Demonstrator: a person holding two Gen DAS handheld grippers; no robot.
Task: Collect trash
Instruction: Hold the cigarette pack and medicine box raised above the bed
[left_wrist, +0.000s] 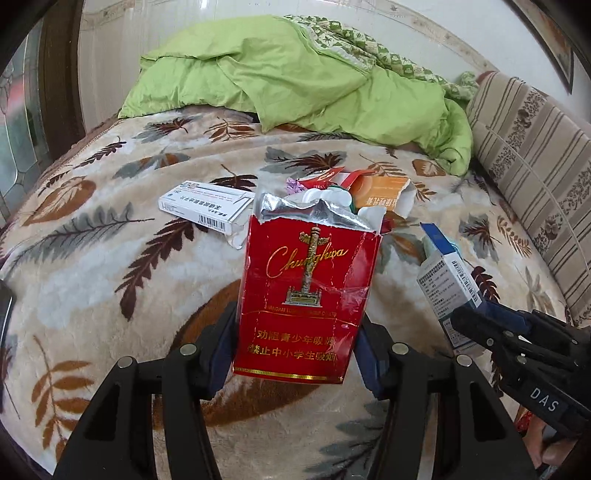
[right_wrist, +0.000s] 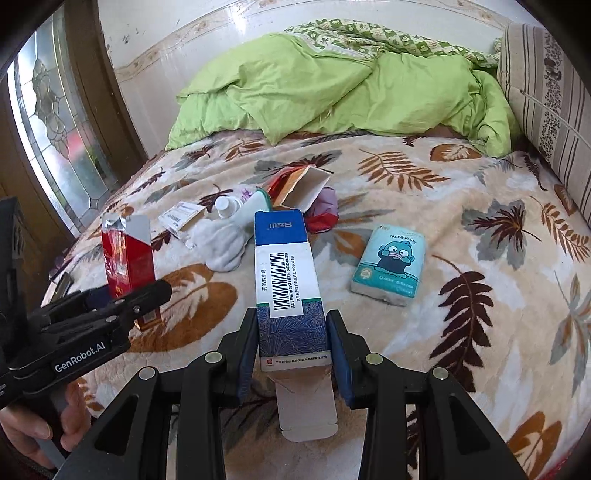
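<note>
Looking along the left gripper (left_wrist: 295, 354), a torn red cigarette pack (left_wrist: 306, 295) is seen clamped between the two blue pads, its long axis running straight out along the fingers and its ripped foil top pointing away toward the litter pile. Beyond that top, well out from the fingers, a white medicine box (left_wrist: 207, 208) is seen lying flat on the leaf-patterned blanket (left_wrist: 110, 258), its length set crosswise to the gripper's line and off to the left. An orange carton (left_wrist: 380, 194) and crumpled wrappers are found just behind the pack. At the right edge the right gripper (left_wrist: 476, 314) is seen shut on a blue-and-white box (left_wrist: 448, 284).

Through the right wrist view, the blue-and-white box (right_wrist: 284, 280) is seen pinched near its lower end by the right gripper (right_wrist: 291, 354), its long axis in line with the fingers and its open flap hanging below the pads. A tissue packet (right_wrist: 389, 264) is seen lying flat just to the right of the box, nearer this hand than the other. The pile with the white bottle (right_wrist: 225, 206) and a crumpled white cloth (right_wrist: 221, 243) is placed ahead and to the left, between the two grippers. The left gripper (right_wrist: 140, 295) is shown at the left with the red pack (right_wrist: 127, 262) upright in it. No bin is shown in either view, so with both hands judged full, the held pieces would probably need depositing before the tissue packet or the white medicine box (right_wrist: 183, 216) could be reached.
</note>
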